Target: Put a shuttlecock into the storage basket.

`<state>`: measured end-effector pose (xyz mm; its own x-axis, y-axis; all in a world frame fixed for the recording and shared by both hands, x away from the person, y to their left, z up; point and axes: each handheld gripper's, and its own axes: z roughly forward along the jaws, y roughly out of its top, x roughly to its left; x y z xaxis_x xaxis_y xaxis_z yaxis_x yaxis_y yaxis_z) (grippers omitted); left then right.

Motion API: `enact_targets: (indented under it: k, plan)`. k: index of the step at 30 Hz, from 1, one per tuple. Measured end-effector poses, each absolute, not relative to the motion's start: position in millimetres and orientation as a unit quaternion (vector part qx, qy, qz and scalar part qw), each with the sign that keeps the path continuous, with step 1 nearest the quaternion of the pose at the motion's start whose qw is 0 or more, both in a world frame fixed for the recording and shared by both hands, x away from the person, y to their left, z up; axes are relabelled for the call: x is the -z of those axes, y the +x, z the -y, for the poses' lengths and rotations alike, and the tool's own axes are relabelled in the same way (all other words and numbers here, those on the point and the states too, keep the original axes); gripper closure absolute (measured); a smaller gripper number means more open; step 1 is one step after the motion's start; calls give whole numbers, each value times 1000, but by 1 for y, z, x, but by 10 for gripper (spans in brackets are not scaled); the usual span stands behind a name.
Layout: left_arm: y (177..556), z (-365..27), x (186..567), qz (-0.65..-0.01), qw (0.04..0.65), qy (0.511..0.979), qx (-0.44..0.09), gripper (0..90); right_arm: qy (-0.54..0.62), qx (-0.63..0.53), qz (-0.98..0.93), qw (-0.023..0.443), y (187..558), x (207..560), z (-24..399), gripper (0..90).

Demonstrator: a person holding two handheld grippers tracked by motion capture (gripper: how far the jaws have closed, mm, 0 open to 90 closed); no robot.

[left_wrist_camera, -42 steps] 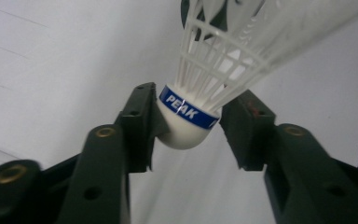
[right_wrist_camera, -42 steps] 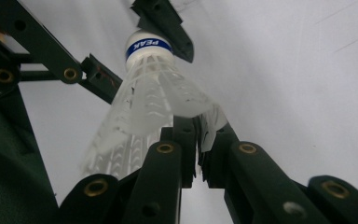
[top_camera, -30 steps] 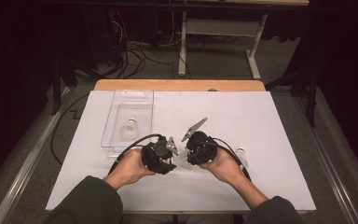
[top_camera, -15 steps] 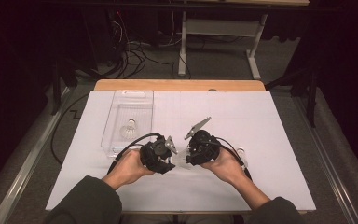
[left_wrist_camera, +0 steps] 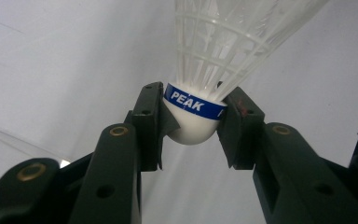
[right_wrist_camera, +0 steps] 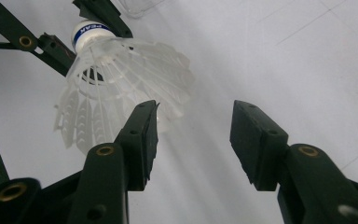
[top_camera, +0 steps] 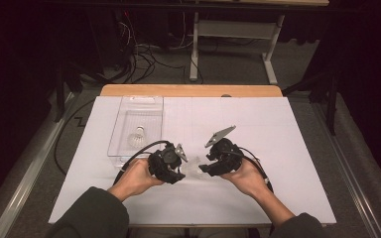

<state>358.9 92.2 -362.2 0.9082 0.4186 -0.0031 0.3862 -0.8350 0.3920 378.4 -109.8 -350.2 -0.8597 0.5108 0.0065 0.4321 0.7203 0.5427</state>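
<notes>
A white plastic shuttlecock (left_wrist_camera: 200,107) with a blue PEAK band on its cork is pinched by the cork in my left gripper (left_wrist_camera: 193,123). Its skirt points away from that gripper. In the high view both hands meet near the table's front middle, with the left gripper (top_camera: 182,169) facing the right gripper (top_camera: 204,166) and the shuttlecock (top_camera: 194,166) between them. My right gripper (right_wrist_camera: 193,140) has just been opening and nothing lies between its pads. The shuttlecock's skirt (right_wrist_camera: 121,70) hangs just beyond its left finger (right_wrist_camera: 142,135).
A clear plastic tray (top_camera: 124,106) stands at the back left of the white sheet (top_camera: 287,148), with a second shuttlecock (top_camera: 138,136) lying in it. Cables trail from both grippers. The wooden table edge (top_camera: 188,90) runs along the back.
The right gripper's jaws have opened and it has drawn slightly to the right, away from the left gripper. The left hand and its shuttlecock have stayed put.
</notes>
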Motion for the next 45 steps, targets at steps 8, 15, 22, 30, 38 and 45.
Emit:
enact_targets:
  k: [8, 15, 22, 30, 38, 45]
  plan:
    - [361, -95, 360, -232, 193, 953, -27, 634, 259, -286, -918, 86, 376, 351, 121, 494]
    - [361, -98, 359, -239, 192, 952, -25, 634, 266, -299, -911, 95, 373, 352, 132, 476]
    - [362, -101, 357, -245, 192, 950, -24, 634, 275, -317, -901, 107, 369, 352, 147, 456]
    - [361, -105, 355, -250, 194, 948, -25, 634, 288, -346, -884, 124, 362, 354, 170, 432]
    - [361, -111, 352, -261, 197, 945, -30, 634, 307, -369, -865, 144, 354, 357, 194, 403]
    - [361, -117, 349, -268, 197, 943, -31, 634, 315, -397, -844, 175, 344, 361, 215, 375]
